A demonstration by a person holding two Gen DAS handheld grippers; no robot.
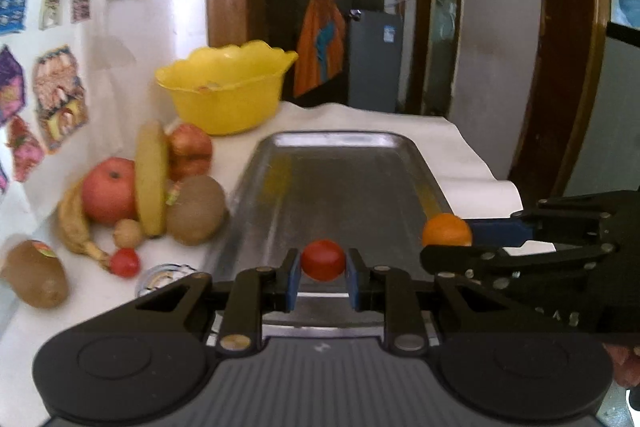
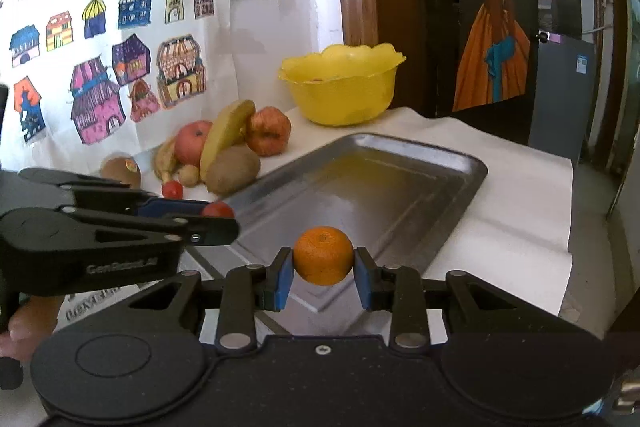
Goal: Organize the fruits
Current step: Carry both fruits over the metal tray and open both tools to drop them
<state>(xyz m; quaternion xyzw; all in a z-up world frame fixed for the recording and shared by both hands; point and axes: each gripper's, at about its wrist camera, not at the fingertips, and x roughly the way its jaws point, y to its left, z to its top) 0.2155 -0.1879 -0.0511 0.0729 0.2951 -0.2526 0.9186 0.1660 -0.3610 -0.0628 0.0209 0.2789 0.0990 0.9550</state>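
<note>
Fruits: I'm gripping a red tomato [image 1: 323, 259] w/ the left gripper [image 1: 323, 279], jaws clamped on it, over the near end of the metal tray [image 1: 340, 187]. I'm holding an orange [image 2: 323, 255] in the right gripper [image 2: 323, 273], jaws clamped on both sides, above the tray's near edge. Rest of the pile is sitting on the table [image 2: 520, 195] left of the tray: apple [image 1: 109, 190], bananas [image 1: 151, 177], kiwis [image 1: 196, 209], small tomato [image 1: 125, 262]. Yellow bowl [image 1: 226, 93] is standing at the far left, beyond the pile.
</note>
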